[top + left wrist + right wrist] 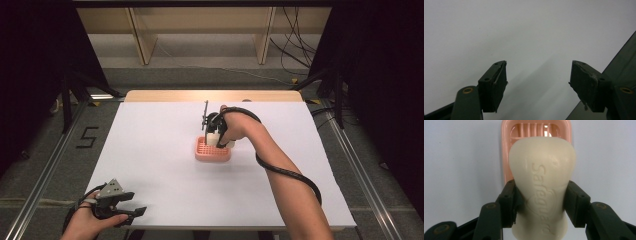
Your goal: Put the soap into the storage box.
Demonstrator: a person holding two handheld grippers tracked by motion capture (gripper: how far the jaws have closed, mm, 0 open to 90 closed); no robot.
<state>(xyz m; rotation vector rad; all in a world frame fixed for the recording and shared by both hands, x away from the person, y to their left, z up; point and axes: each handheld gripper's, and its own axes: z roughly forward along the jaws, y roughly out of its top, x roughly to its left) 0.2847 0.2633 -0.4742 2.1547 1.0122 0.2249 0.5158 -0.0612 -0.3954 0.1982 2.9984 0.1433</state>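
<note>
A cream bar of soap (541, 182) with raised lettering sits between the pads of my right gripper (540, 205), which is shut on it. Below it lies a pink slotted soap dish (506, 150) on the white table. From the high view, my right gripper (216, 136) holds the soap (212, 139) just over the pink dish (212, 154) near the table's middle. My left gripper (131, 204) rests at the near left corner, jaws spread. In the left gripper view, my left gripper (537, 75) is open over bare white table with nothing between its fingers.
The white table (160, 150) has free room on all sides of the dish. A black cable (287, 172) loops along the right forearm. Wooden shelf legs (142, 40) and loose cables stand beyond the far edge. Dark floor lies past the table's near corner (624, 57).
</note>
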